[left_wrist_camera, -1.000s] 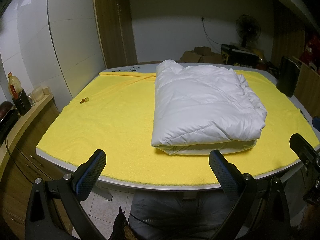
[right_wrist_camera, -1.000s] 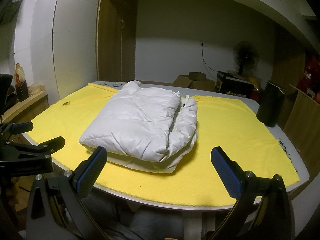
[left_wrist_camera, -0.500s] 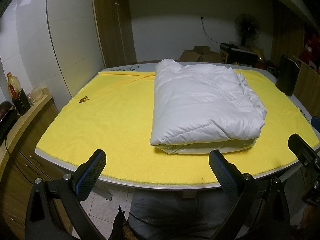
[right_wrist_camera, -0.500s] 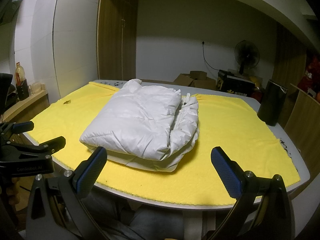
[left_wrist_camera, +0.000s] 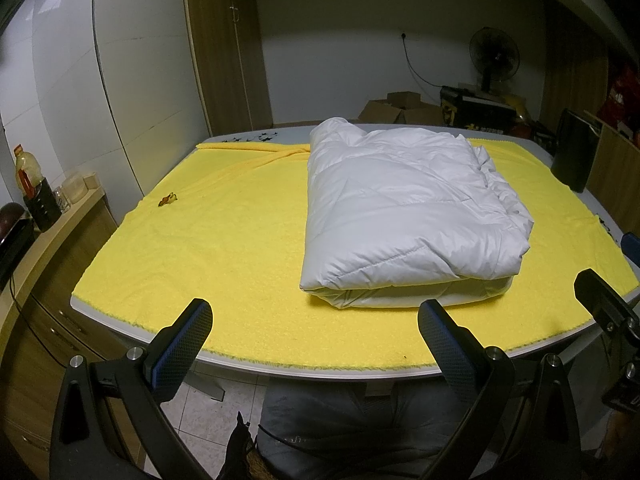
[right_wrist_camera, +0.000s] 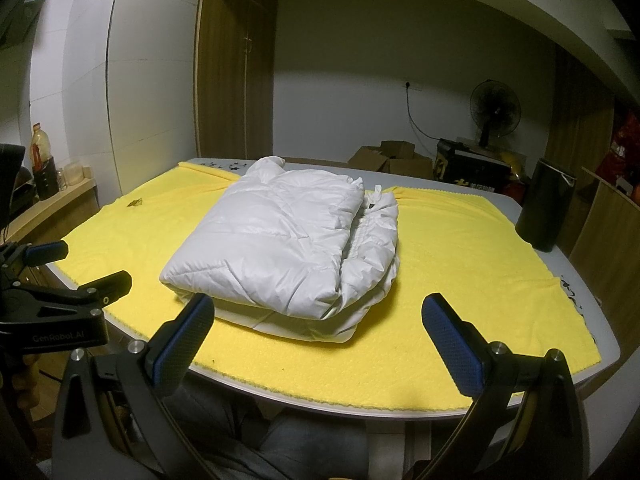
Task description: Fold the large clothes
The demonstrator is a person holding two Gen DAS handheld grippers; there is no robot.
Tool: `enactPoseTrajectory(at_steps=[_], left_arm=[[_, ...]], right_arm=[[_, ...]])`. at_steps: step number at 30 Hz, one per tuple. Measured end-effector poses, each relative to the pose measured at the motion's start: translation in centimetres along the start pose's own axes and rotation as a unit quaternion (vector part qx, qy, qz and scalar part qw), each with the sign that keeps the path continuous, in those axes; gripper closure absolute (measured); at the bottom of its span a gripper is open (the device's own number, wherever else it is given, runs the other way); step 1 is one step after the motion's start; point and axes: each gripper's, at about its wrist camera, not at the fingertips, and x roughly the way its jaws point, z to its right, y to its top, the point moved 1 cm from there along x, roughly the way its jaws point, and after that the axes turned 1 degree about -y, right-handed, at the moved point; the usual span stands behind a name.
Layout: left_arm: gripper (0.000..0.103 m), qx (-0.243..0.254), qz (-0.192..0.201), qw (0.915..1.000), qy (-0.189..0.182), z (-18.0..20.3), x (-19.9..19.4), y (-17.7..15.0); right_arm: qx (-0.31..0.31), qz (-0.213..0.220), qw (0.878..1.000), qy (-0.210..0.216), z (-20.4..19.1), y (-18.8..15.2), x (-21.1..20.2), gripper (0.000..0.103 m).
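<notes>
A white puffy jacket lies folded into a thick rectangle on the yellow cloth that covers the table; the right wrist view shows the same jacket with its layered edge toward the right. My left gripper hovers open at the table's near edge, short of the jacket, with nothing between its fingers. My right gripper is open too, held back from the near edge and empty. The left gripper's body shows at the left of the right wrist view.
A small brown scrap lies on the cloth at far left. A black cylinder stands at the table's right rim. A wooden counter with a bottle runs along the left. Boxes and a fan sit behind the table. A person's lap is below.
Both grippers have drifted back slightly from the table. The jacket has not moved, and both stay open.
</notes>
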Motion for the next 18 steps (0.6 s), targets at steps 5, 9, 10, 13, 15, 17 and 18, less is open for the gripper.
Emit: enactPoseTrajectory(at_steps=[5, 9, 10, 13, 15, 17, 18], left_arm=[[0.000, 0.001, 0.000, 1.0000, -0.001, 0.08, -0.08, -0.02], [0.000, 0.000, 0.000, 1.0000, 0.000, 0.09, -0.08, -0.03], [0.000, 0.000, 0.000, 1.0000, 0.000, 0.10, -0.09, -0.04], [0.000, 0.001, -0.001, 1.0000, -0.001, 0.10, -0.07, -0.04], [0.000, 0.000, 0.000, 1.0000, -0.001, 0.11, -0.10, -0.05], [0.000, 0.000, 0.000, 1.0000, 0.000, 0.11, -0.10, -0.04], [0.000, 0.000, 0.000, 1.0000, -0.001, 0.11, -0.10, -0.04]], right_arm=[[-0.001, 0.000, 1.000, 0.001, -0.12, -0.11, -0.07, 0.000], [0.000, -0.001, 1.000, 0.001, -0.15, -0.12, -0.05, 0.000], [-0.001, -0.001, 1.000, 0.001, -0.10, -0.08, 0.00, 0.000], [-0.001, -0.002, 1.000, 0.002, -0.12, -0.13, -0.04, 0.000], [-0.001, -0.002, 1.000, 0.002, -0.14, -0.12, -0.03, 0.000], [-0.001, -0.002, 1.000, 0.002, -0.14, -0.11, -0.02, 0.000], [-0.001, -0.002, 1.000, 0.002, -0.17, -0.11, -0.04, 0.000]])
